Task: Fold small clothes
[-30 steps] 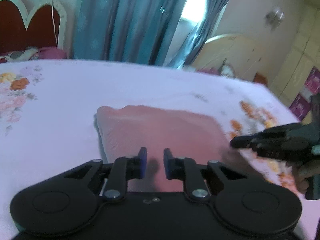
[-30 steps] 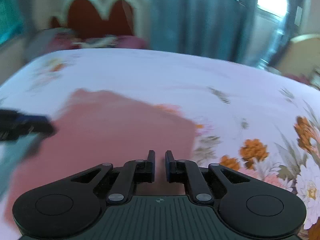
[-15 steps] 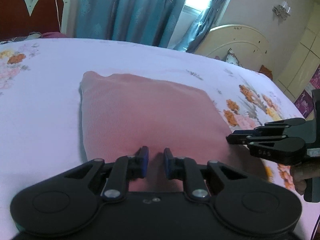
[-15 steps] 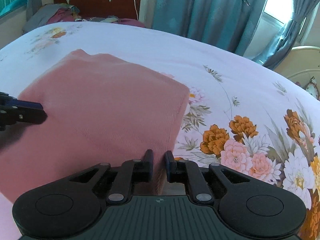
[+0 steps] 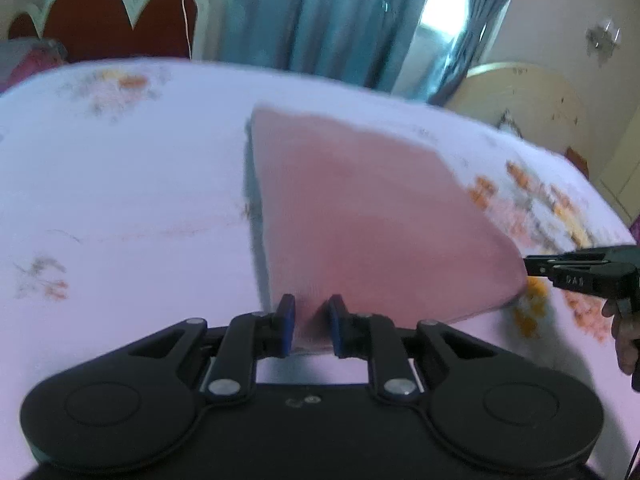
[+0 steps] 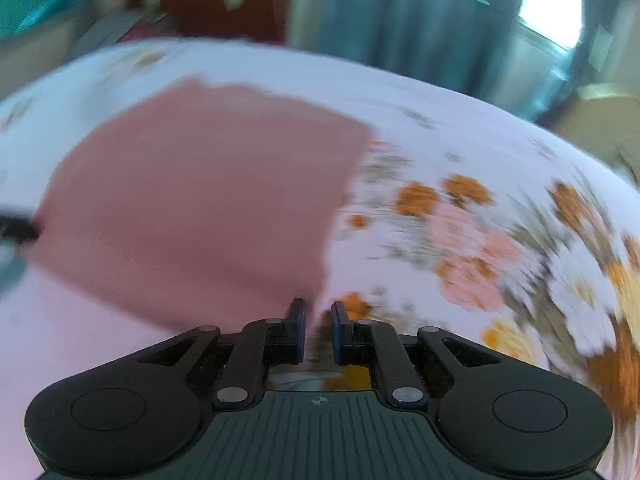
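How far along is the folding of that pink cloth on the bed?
Partway, it seems. The pink cloth already lies as a neat flat panel on the flowered bed. Now the left tool and the right tool each pinch a near corner, lifting that edge. Carrying it over remains.

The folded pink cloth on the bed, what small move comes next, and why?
Probably carry the near edge of the pink knit cloth forward over its far half. The left gripper and right gripper each pinch a near corner, lifted off the floral bedsheet.
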